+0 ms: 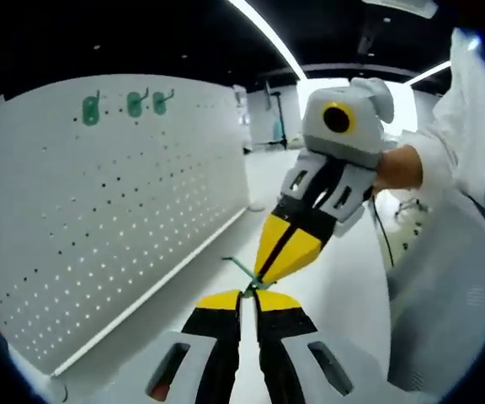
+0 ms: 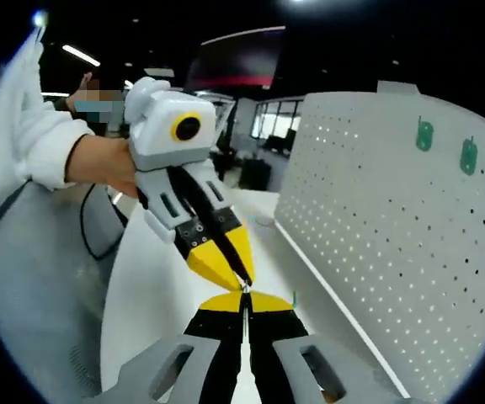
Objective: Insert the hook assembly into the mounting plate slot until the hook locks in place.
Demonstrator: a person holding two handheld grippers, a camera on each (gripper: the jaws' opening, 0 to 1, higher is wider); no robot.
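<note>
Both yellow-tipped grippers, left (image 1: 247, 296) and right (image 2: 244, 296), meet tip to tip, jaws clenched on a thin green wire hook (image 1: 244, 273), seemingly steadying it for insertion away from the white perforated mounting board (image 1: 99, 227); the left gripper view shows the hook's stem, while the right gripper view barely catches it.

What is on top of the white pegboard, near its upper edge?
Three green hooks are mounted in a row near the upper edge of the pegboard. Whatever fixes them behind the panel is covered. Rows of bare holes lie below.
</note>
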